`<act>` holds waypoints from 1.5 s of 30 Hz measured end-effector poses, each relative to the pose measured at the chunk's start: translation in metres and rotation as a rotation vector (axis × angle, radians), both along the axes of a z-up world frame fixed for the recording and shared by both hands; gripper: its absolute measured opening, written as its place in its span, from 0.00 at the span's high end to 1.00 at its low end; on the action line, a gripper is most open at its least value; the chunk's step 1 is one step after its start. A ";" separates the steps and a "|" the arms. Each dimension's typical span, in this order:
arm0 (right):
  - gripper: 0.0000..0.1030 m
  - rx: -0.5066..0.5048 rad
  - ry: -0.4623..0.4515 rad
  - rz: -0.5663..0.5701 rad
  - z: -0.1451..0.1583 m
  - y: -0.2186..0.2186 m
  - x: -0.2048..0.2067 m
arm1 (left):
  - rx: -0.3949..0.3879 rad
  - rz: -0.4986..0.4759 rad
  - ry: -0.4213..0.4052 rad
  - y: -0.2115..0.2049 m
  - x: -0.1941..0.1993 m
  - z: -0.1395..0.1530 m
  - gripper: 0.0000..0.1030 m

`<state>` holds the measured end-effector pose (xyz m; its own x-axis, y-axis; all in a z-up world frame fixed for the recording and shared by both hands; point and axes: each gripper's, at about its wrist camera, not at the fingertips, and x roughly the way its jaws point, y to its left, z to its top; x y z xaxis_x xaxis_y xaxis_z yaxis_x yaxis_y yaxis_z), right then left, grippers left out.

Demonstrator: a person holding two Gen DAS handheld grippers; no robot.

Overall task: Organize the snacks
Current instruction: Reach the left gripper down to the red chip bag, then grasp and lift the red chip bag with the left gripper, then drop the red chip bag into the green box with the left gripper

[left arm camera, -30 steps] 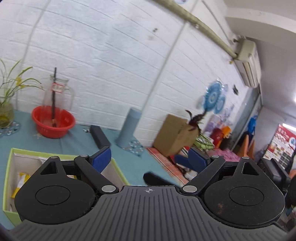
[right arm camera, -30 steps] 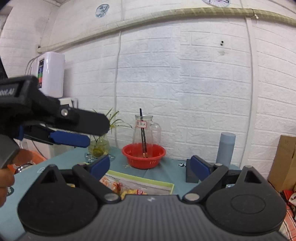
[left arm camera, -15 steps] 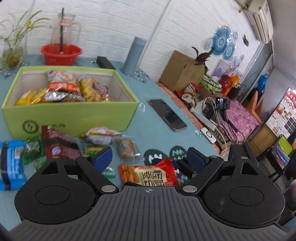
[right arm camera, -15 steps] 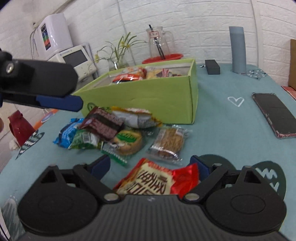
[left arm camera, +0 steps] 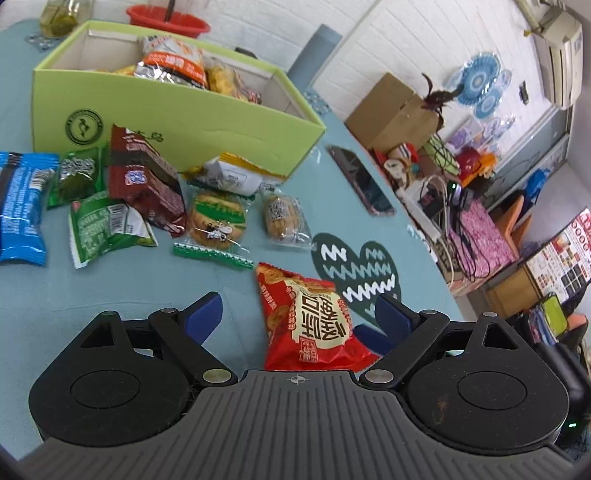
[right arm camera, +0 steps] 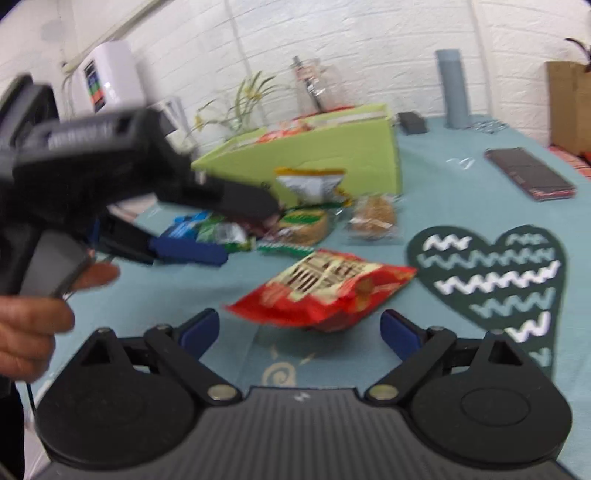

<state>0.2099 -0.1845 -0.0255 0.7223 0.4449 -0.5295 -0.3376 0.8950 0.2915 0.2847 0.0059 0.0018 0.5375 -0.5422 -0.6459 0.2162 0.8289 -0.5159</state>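
A red snack bag lies on the teal tablecloth between the open fingers of my left gripper; nothing is held. The bag also shows in the right wrist view, just ahead of my open, empty right gripper. Several loose snack packs lie in front of a green box that holds more snacks. In the right wrist view the left gripper hangs open above the loose packs, blurred.
A phone lies right of the box, and it also shows in the right wrist view. A dark heart mat lies right of the red bag. A red bowl, a grey cylinder and a plant stand behind the box.
Both grippers have tilted down from the wall to the table and dropped closer to the red bag. The left gripper has moved in over the loose packs. Both stay open.
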 end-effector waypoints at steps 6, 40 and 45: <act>0.10 -0.023 -0.002 -0.006 0.001 0.011 0.015 | 0.074 -0.147 0.087 -0.030 0.037 -0.012 0.29; 0.45 -0.157 -0.136 0.058 0.033 0.032 0.024 | 0.081 -0.093 -0.089 -0.020 0.027 0.029 0.60; 0.45 -0.180 -0.234 0.098 0.064 0.039 0.083 | 0.087 -0.035 -0.167 -0.011 0.082 0.070 0.59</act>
